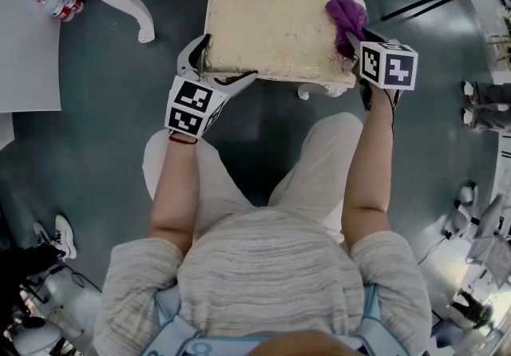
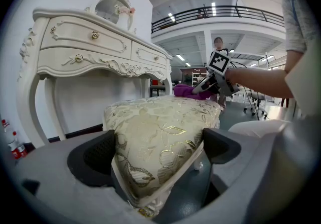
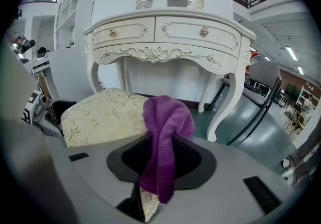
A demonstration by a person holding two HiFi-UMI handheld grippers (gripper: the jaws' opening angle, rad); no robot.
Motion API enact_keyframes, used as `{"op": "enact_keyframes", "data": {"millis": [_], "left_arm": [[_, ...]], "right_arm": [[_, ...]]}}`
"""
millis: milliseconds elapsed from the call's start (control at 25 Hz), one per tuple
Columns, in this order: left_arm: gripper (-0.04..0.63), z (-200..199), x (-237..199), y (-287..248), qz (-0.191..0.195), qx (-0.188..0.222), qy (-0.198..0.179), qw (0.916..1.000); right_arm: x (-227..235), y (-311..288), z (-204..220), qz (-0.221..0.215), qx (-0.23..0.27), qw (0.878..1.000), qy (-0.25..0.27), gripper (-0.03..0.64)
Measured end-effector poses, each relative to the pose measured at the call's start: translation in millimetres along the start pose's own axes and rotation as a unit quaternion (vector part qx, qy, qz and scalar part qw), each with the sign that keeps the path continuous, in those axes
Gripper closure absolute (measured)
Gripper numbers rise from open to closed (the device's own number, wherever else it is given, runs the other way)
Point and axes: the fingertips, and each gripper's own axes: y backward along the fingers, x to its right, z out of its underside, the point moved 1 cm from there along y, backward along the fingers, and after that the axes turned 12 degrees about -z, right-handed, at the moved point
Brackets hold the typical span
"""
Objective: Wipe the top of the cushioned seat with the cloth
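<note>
Jaws, left: the left gripper (image 2: 160, 153) is clamping the near-left corner of the cream, gold-flowered rectangular cushioned seat (image 2: 161, 120). Both pads are pressing into the padding, seemingly to steady it.
Jaws, right: the right gripper (image 3: 160, 161) is pinching a purple terry cloth (image 3: 163, 135). The jaws are drawn narrow on its middle, with one end bunching up above them and the other trailing below.
Cloth position: in the head view the purple terry cloth (image 1: 346, 17) is resting on the right end of the seat top, just ahead of the right gripper (image 1: 354, 41).
Seat position: the cushioned seat (image 1: 271, 27) is standing on the grey floor (image 1: 104, 155) directly in front of the person's knees. Its long axis is running left to right across the person.
Key relation: almost all of the top is lying to the left of the cloth, towards the left gripper (image 1: 214, 67). A wipe would likely be travelling leftward along that long axis, and the right gripper is the only one carrying the cloth.
Beyond: a white carved dressing table (image 3: 165, 32) is standing behind the seat.
</note>
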Motion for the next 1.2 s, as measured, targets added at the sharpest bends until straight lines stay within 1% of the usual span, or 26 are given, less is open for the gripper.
{"op": "enact_keyframes", "data": {"millis": [80,320,520,680,800,920,1040,1200], "left_arm": [[0.037,-0.3,-0.2,0.4,0.000,0.000,0.000,1.0000],[0.037,-0.3,0.3,0.5,0.001,0.000,0.000,1.0000],[0.037,-0.7,0.6,0.5,0.002,0.000,0.000,1.0000],[0.037,-1.2,0.8,0.4,0.004,0.000,0.001,1.0000],[0.036,-1.7,0.3,0.9,0.004,0.001,0.000,1.0000],[0.037,-1.0,-0.6,1.2,0.004,0.000,0.000,1.0000],[0.037,-1.0,0.0,0.9,0.004,0.001,0.000,1.0000],[0.036,-0.9,1.0,0.9,0.004,0.000,0.000,1.0000]], "right_arm": [[0.3,-0.2,-0.2,-0.003,0.002,1.000,-0.001,0.511],[11.6,8.3,7.0,0.019,-0.007,1.000,-0.002,0.511],[26.8,25.9,17.2,0.066,-0.019,0.998,0.002,0.511],[33.9,45.2,28.9,0.091,-0.039,0.995,0.008,0.511],[28.6,59.5,32.5,0.092,-0.042,0.995,0.010,0.511],[17.3,67.8,37.4,0.085,-0.043,0.995,0.000,0.511],[4.1,68.3,46.1,0.072,-0.046,0.996,-0.012,0.511],[-7.1,60.2,54.4,0.059,-0.052,0.997,-0.013,0.511]]}}
